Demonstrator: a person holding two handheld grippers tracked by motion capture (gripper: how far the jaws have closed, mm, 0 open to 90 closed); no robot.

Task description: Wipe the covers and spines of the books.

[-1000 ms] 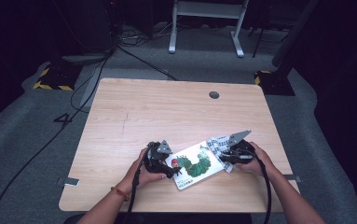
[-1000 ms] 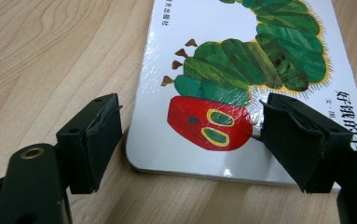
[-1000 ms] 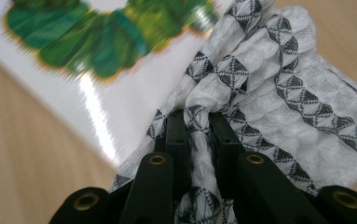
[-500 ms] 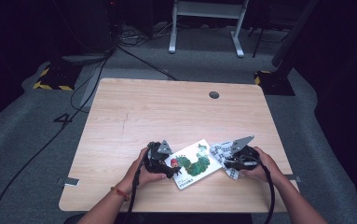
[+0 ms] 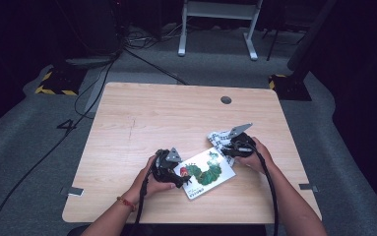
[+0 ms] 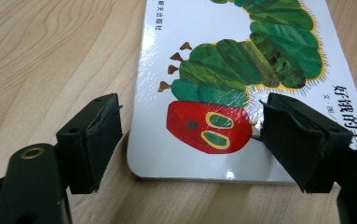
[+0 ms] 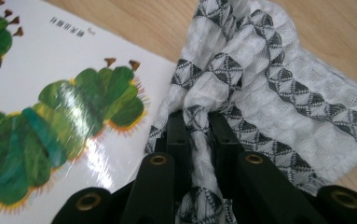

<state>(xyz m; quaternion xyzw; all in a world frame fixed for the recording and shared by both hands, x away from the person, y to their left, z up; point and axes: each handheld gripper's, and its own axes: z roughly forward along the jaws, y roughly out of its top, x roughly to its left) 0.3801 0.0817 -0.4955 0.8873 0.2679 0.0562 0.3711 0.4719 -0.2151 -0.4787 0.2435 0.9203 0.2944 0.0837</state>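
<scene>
The right gripper (image 7: 199, 126) pinches the patterned cloth (image 7: 278, 88), which probably overlaps the book (image 6: 241, 70) corner. The left gripper (image 6: 190, 140) is spread across the book's near edge.

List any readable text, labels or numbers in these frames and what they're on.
Book cover, right edge in the left gripper view: "好饿的毛", cut off by the frame.
Same cover, small print beside the title: "文·图", the rest is hidden.
Small print at the cover's top edge: too small to read.
Floor marking left of the table: "4".
Patterned cloth: no text.
</scene>
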